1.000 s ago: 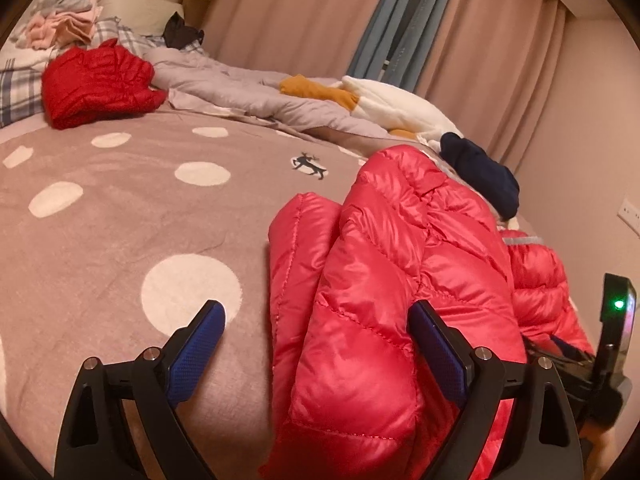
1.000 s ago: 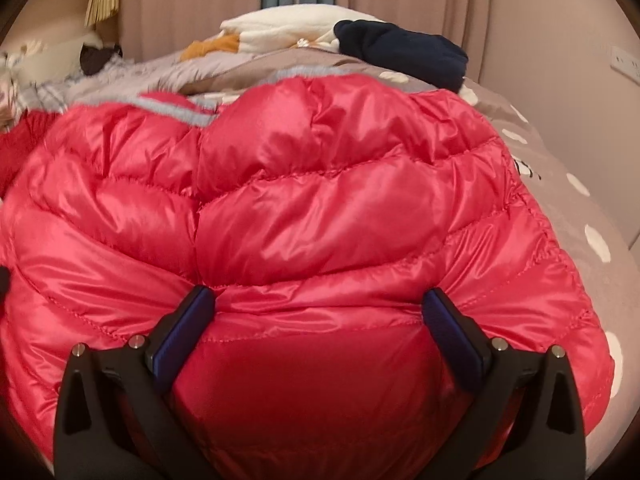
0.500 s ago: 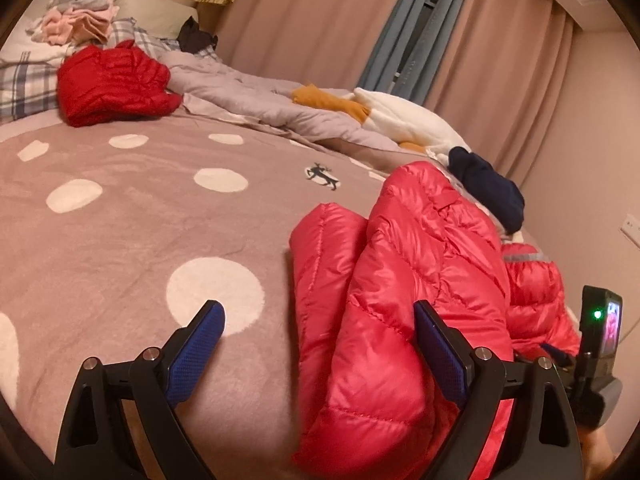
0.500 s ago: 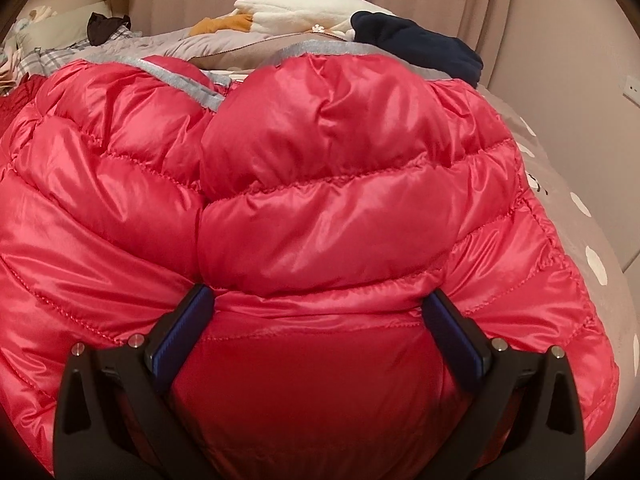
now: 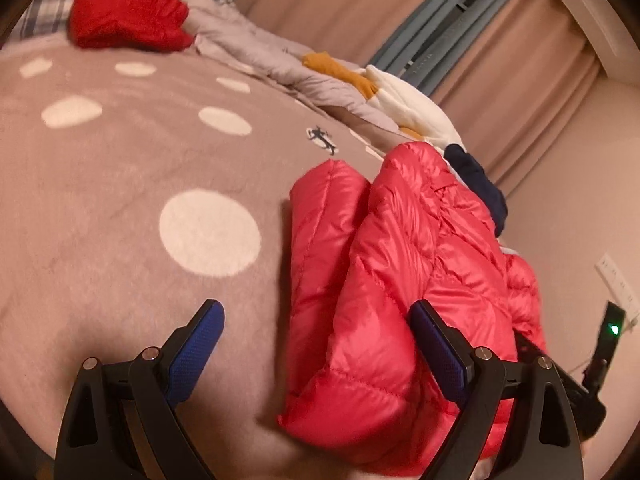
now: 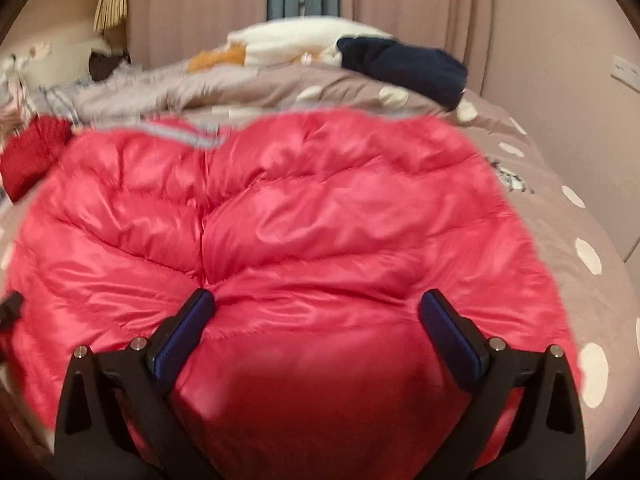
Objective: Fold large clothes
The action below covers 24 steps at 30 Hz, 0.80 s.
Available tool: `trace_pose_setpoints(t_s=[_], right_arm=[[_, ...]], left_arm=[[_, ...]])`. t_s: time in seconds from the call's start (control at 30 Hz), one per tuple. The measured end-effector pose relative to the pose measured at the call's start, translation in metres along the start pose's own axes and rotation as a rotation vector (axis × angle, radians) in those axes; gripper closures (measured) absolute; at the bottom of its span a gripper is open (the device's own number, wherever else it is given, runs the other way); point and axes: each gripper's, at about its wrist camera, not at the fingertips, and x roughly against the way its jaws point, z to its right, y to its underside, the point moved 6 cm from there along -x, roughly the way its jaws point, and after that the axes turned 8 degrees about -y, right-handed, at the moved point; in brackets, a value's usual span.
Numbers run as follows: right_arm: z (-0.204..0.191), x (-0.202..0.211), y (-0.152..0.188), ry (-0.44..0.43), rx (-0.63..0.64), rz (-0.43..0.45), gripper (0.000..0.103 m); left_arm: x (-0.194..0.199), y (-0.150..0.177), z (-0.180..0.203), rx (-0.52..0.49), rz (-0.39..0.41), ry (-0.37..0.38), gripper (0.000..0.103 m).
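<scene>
My left claw point(image 5: 316, 336) stands wide apart with nothing pressed between its blue pads: one finger hangs over the bare blanket point(image 5: 120, 184), taupe with pale dots, while the other sits against the near edge of the red puffer jacket point(image 5: 400, 264). The jacket lies on the bed, bunched lengthwise into two padded ridges that run away from me toward the curtains point(image 5: 520, 92), and its lower corner reaches in between my left fingers without being pinched. My right claw point(image 6: 316, 320) is also spread wide, both fingers resting down on the jacket's shiny quilted surface point(image 6: 320, 220), which bulges up between them; the pads do not squeeze it, though the picture here is blurred. From the right side, the jacket fills most of the view, its grey-lined collar point(image 6: 188, 136) at the far edge. Past it sit a navy garment point(image 6: 404, 68) and a cream one point(image 6: 288, 40) with a mustard patch, on a rumpled grey quilt point(image 6: 168, 96). A second, darker red padded piece point(image 5: 128, 12) lies well apart near the head of the bed, beside plaid bedding point(image 5: 44, 20). A small deer figure point(image 5: 322, 140) is printed on the blanket beyond the jacket. A black device with a green light point(image 5: 612, 328) shows at the right edge of my left view.
</scene>
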Motion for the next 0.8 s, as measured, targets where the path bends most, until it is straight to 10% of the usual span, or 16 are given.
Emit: trace_pose_setpoints(t_s=[0.23, 0.57, 0.8], right_arm=[[0.051, 0.059, -0.006, 0.074, -0.061, 0.126, 0.000], [0.130, 0.047, 0.032, 0.074, -0.326, 0.075, 0.013], [0.120, 0.017, 0.055, -0.079, -0.432, 0.045, 0.034]], left_arm=[[-0.007, 0.021, 0.032, -0.035, -0.110, 0.156, 0.010], [-0.026, 0.015, 0.046, 0.096, -0.197, 0.397, 0.011], [-0.025, 0.016, 0.045, 0.032, -0.121, 0.254, 0.057]])
